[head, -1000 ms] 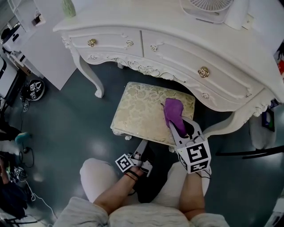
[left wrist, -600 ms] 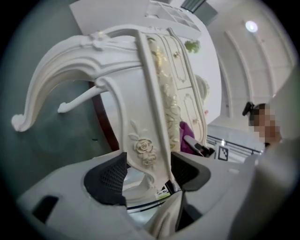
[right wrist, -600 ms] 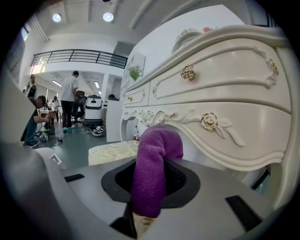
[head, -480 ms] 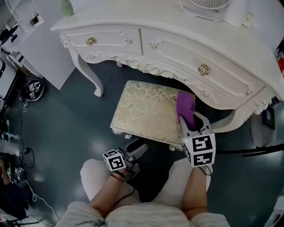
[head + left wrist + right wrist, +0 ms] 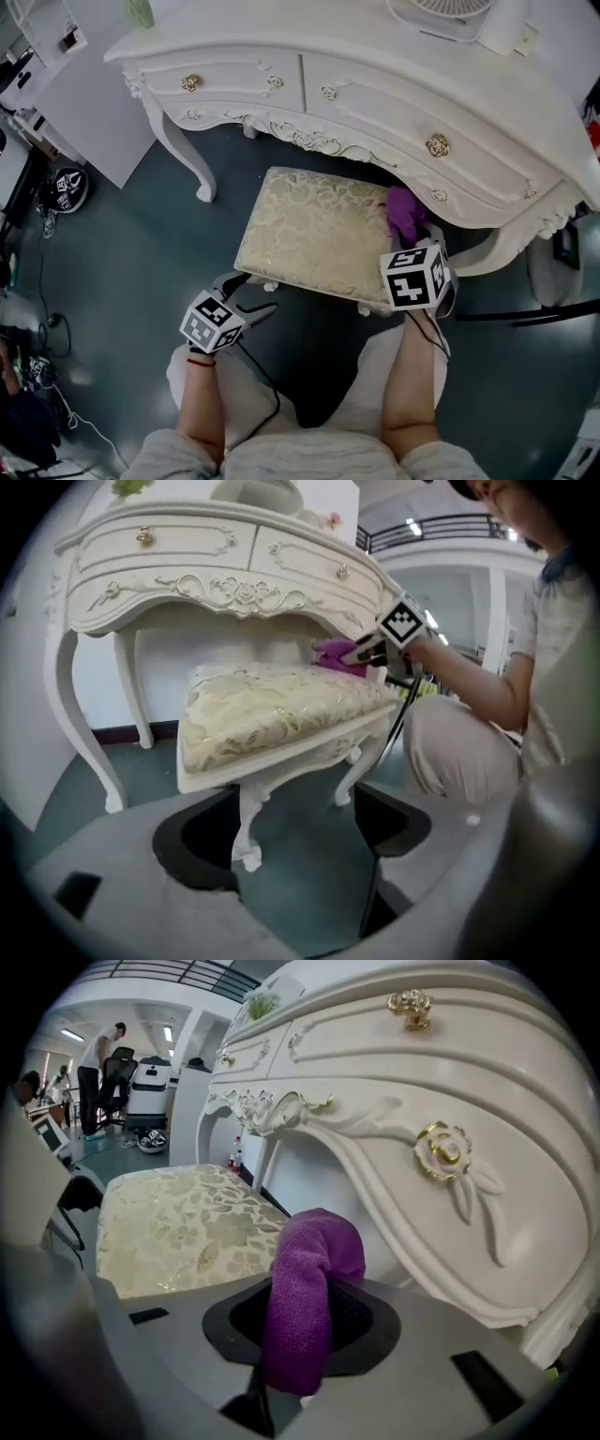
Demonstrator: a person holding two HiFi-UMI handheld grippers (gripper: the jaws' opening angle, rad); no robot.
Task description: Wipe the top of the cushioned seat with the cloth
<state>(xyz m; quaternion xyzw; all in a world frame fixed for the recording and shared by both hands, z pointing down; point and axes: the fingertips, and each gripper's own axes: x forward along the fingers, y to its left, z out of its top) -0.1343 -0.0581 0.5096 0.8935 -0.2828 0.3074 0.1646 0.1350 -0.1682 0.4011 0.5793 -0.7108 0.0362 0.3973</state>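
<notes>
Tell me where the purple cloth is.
Head view: the purple cloth sits at the cushioned stool's right edge, pinched in the right gripper, just below the white dressing table's front.

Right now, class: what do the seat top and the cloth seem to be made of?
The seat top: seemingly woven brocade fabric, slightly shiny, with a cream-gold floral pattern. The cloth: probably microfibre, matte purple, showing a fine knitted texture and a soft fold.

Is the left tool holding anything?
No: the left tool has just been opening its jaws, and nothing sits between them.
</notes>
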